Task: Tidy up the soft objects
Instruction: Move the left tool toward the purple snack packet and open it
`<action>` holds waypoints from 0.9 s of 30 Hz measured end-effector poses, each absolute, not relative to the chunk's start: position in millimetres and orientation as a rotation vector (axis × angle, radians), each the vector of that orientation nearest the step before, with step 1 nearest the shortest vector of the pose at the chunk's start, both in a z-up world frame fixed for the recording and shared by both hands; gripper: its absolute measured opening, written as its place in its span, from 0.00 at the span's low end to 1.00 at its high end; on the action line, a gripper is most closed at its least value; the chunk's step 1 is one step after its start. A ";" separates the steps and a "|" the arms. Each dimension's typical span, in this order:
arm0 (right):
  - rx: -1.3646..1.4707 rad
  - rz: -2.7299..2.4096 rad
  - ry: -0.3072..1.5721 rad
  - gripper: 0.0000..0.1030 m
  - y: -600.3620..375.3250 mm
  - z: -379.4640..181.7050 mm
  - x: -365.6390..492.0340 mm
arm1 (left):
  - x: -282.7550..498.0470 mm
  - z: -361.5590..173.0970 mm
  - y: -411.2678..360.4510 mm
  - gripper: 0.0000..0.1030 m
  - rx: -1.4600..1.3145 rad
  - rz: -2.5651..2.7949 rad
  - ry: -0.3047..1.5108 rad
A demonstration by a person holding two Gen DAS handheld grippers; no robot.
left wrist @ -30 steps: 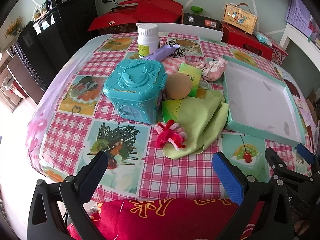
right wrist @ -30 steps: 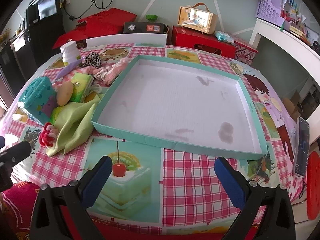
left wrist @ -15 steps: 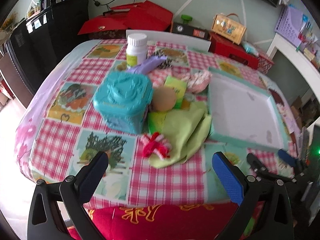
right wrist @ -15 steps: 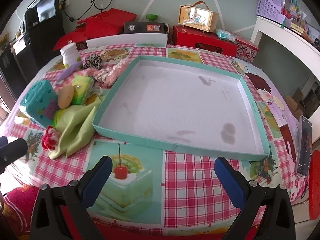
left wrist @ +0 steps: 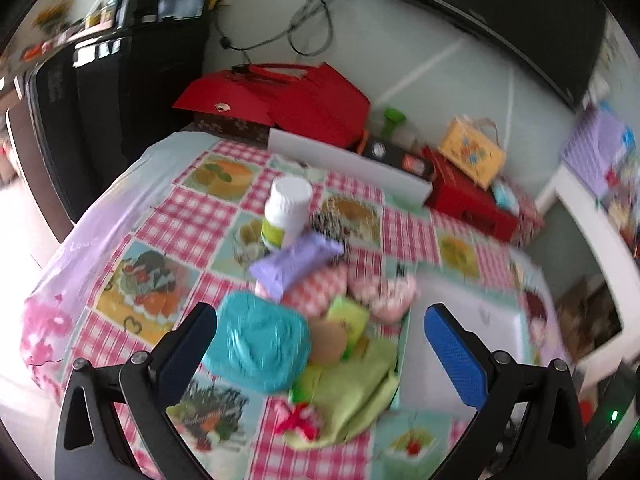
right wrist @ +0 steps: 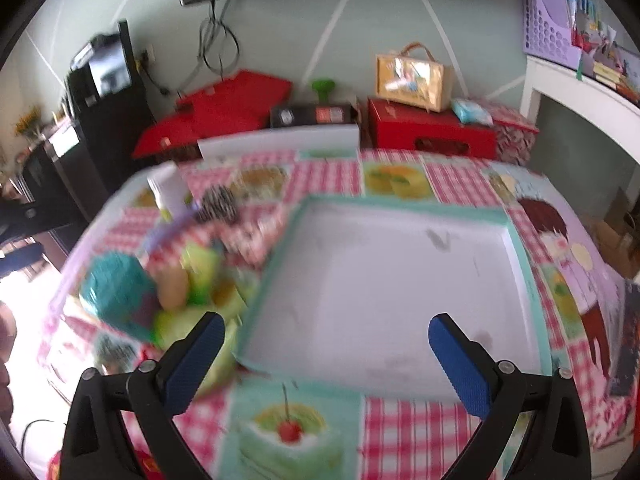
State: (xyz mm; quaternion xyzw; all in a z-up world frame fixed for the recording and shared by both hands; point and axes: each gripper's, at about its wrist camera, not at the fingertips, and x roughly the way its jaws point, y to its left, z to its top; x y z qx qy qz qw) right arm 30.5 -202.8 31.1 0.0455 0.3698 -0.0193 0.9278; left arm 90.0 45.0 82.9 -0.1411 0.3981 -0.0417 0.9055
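Blue-padded left gripper (left wrist: 320, 344) — jaws wide, empty; green cloth (left wrist: 352, 392) heaped just ahead between its fingers, red knit toy (left wrist: 298, 424) at the near edge. Right gripper (right wrist: 326, 354) — jaws wide, empty; teal-rimmed tray (right wrist: 520, 256) straight ahead, cloth off its left finger. Left gripper likely nearer.

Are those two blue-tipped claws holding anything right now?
No. The left gripper and right gripper are both open and empty, above the table.
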 end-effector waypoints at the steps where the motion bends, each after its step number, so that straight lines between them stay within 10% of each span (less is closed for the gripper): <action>1: 0.095 -0.032 0.742 1.00 -200.9 35.1 35.7 | 93.4 84.4 47.8 1.00 -0.312 -0.083 0.814; 27: 0.216 0.120 0.804 1.00 -172.3 15.2 160.3 | 197.4 65.9 71.7 1.00 -0.458 0.153 0.807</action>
